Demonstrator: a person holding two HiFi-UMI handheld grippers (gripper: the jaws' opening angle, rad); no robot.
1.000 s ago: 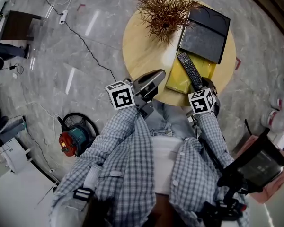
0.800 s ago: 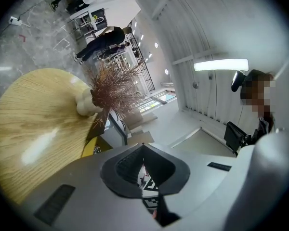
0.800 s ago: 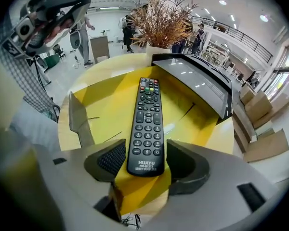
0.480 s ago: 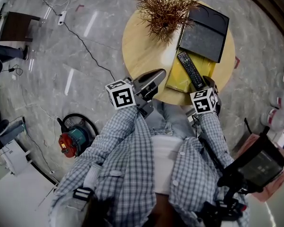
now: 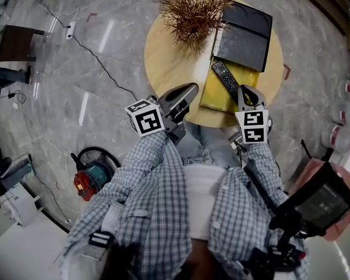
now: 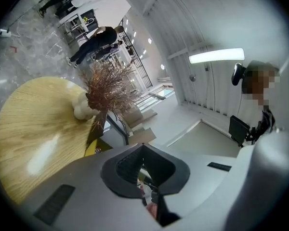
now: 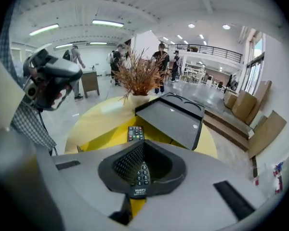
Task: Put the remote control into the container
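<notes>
One remote control (image 5: 226,80), one dark container (image 5: 245,37), one yellow pad (image 5: 213,96), one dried plant (image 5: 189,10), one round table (image 5: 169,63).

We note open bench (image 5: 163,63) surface left of the yellow pad (image 5: 212,96). The dried plant (image 5: 189,7) blocks the far edge, and the dark container (image 5: 242,42) stands just beside it on the right.

A: How is the head view looking?
B: Steeply down onto the round table (image 5: 169,63). Both gripper views are sitting low by its edge, facing across toward the dried plant (image 5: 189,7); the right is also catching the black container (image 5: 245,34).
</notes>
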